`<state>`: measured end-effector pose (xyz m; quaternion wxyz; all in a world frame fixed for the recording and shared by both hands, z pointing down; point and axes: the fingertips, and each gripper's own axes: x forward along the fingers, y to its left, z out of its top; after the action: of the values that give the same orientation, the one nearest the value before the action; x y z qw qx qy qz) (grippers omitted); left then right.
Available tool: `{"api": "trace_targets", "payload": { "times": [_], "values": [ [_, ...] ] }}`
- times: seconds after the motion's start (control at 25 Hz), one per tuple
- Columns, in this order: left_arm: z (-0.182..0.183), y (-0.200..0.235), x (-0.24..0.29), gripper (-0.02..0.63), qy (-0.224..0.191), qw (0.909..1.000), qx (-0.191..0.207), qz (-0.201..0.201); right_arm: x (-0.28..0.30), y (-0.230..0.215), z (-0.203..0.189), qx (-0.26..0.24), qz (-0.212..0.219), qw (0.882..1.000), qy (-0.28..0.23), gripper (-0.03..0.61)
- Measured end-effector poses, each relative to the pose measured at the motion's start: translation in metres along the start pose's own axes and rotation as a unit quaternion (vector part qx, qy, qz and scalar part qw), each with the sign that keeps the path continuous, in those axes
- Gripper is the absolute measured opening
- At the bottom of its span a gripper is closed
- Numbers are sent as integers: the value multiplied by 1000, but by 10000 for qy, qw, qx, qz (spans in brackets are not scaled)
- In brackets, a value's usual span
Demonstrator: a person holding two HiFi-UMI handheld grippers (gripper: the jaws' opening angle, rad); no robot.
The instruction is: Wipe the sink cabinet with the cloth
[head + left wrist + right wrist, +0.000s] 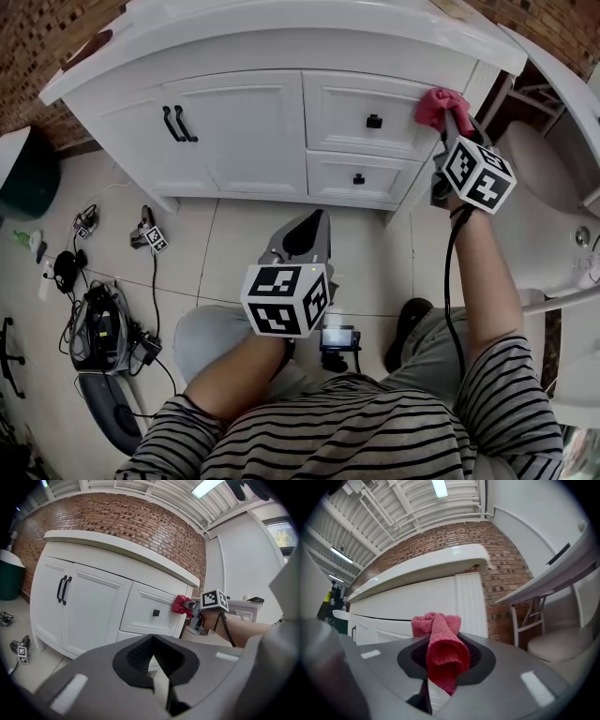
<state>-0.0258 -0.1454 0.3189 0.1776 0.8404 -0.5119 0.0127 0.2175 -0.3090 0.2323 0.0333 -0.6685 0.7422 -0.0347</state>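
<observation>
Far out at 9 o'clock in the head view a dark green bin (28, 173) stands on the tiled floor (234, 253). A tangle of black cables (103, 328) and gear lies at about 8 o'clock, well apart from the cabinet.

The white cabinet (244, 131) fills the top of the head view from 11 to 1 o'clock, under a white countertop (281, 23). Its two doors carry a pair of black door handles (178, 124) side by side. To the right of the doors are two drawers, the upper one with a small black knob (374, 121).

I hold my left gripper (302, 234) low in the middle of the head view, over the floor and short of the cabinet, pointing toward 12 o'clock. In the left gripper view (157, 663) its jaws are closed against each other with nothing between them.

My right gripper (452, 131) is raised at about 1 o'clock, at the right front corner of the cabinet. In the right gripper view (440, 677) its jaws are clamped on the red cloth (440, 648). The cloth bunches up out of the jaws toward 12 o'clock. In the head view the cloth (436, 105) lies against the cabinet front, just right of the upper drawer, at the corner post. The left gripper view shows the same cloth (179, 605) touching that corner, below the countertop edge.

A white rounded seat (534, 178) stands at 3 o'clock, beside the cabinet's right end.
</observation>
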Motion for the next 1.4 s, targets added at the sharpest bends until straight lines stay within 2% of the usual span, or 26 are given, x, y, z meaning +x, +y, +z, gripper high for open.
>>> {"api": "trace_targets", "payload": {
  "times": [0.12,0.2,0.28,0.36,0.48,0.56,0.68,0.8,1.0,1.24,1.4],
  "values": [
    [2,-3,-1,0,-28,10000,2,-25,-18,-53,3,273,-799,9964,29,93],
    [5,-3,-3,0,-81,10000,-19,-27,-27,-52,7,440,-794,9959,-45,90],
    [10,-2,-6,0,-154,9999,-67,-28,-30,-13,8,445,-293,9984,-183,89],
    [13,1,-7,0,-210,9997,-111,-18,-23,50,0,407,471,9979,-183,89],
    [10,7,-5,0,-193,9997,-150,37,2,150,-35,238,1521,9879,163,91],
    [6,11,-3,0,-146,9997,-187,105,21,196,-62,-62,1847,9818,445,91],
    [4,16,-2,0,-109,9996,-201,191,47,220,-91,-485,1844,9788,748,90],
    [5,21,-3,0,-120,9994,-187,268,52,207,-95,-586,1723,9802,780,91],
    [6,27,0,0,-113,9994,-162,269,35,152,-90,-551,1304,9870,761,81],
    [-2,16,8,0,3,9998,1,204,19,103,-81,-525,1120,9902,641,84],
    [-8,11,11,0,93,9997,113,205,21,72,-85,-626,822,9921,715,84]
  ]
}}
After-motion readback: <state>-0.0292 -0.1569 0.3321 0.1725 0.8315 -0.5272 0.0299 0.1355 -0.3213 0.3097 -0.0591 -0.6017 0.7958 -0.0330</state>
